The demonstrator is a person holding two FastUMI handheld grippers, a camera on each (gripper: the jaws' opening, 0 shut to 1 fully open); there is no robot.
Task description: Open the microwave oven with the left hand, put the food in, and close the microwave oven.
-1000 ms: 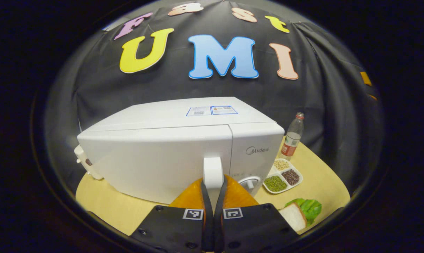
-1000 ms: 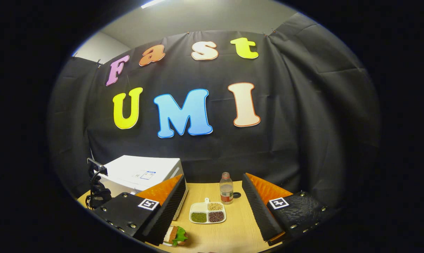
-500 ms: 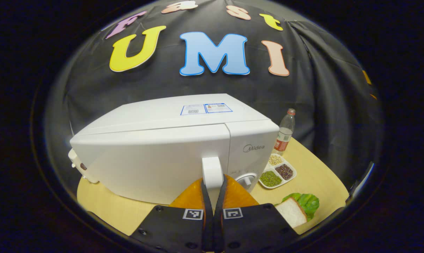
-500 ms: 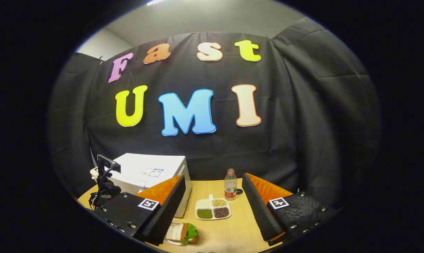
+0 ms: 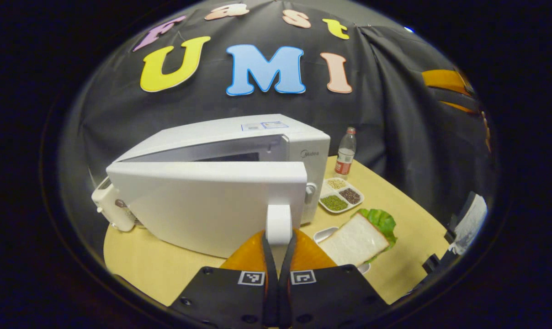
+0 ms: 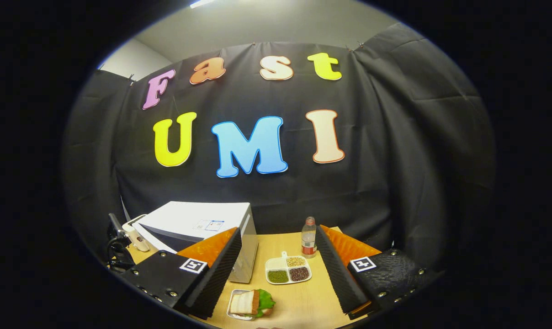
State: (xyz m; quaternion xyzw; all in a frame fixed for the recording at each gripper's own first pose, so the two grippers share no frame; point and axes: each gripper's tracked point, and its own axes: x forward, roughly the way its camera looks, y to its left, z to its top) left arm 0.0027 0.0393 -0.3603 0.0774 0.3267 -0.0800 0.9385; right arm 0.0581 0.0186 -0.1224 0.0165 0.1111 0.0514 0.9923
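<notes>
The white microwave oven stands on the wooden table with its door swung partly open. My left gripper is shut on the door's white handle. A sandwich with lettuce lies on a small plate just right of the door. In the right gripper view the microwave oven sits at the left and the sandwich lies near the table's front. My right gripper hovers open above the table, nothing between its fingers.
A divided dish of beans and a plastic bottle stand to the right of the microwave, also seen as the dish and bottle. A white device sits by the door's hinge side.
The microwave door has swung from closed to partly open, pulled by my left gripper on the handle. The right gripper stayed open and shifted slightly.
</notes>
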